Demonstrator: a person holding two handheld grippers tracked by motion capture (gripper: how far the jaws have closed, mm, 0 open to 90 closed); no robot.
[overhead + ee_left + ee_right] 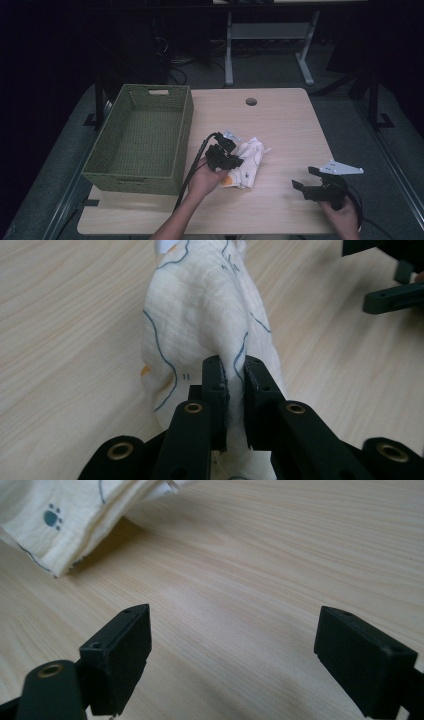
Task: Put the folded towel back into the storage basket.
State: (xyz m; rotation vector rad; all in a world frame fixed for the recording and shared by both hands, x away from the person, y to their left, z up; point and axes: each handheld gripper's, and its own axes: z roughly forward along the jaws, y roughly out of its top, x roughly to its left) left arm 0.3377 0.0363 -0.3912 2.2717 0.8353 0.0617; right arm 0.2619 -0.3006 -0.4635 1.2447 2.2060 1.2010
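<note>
So we've got a small white cloth [247, 162] lying bunched up near the middle of the counter [280, 120], just right of the green woven basket [142, 137], which looks empty from above. Our left gripper [231, 159] has its jaws pinching a raised fold of the cloth; in the left gripper view the fabric is squeezed between them with only a thin gap left. Our right gripper [306, 179] sits well apart from the cloth, low over bare wood, jaws spread wide with nothing between them.

Handling-wise, we'd guess this thing is light, soft and floppy (think thin cotton muslin, slightly crinkled), so it'll drape and sag wherever it isn't held. Not slippery, not fragile. A ridge or a hemmed edge seems the best place to grab, since a flat spot gives the jaws nothing to bite.

No brand, label or readable writing that we can find. Just thin blue line drawings, some orange patches, and a little dark paw print [52, 517] near the hem.
</note>
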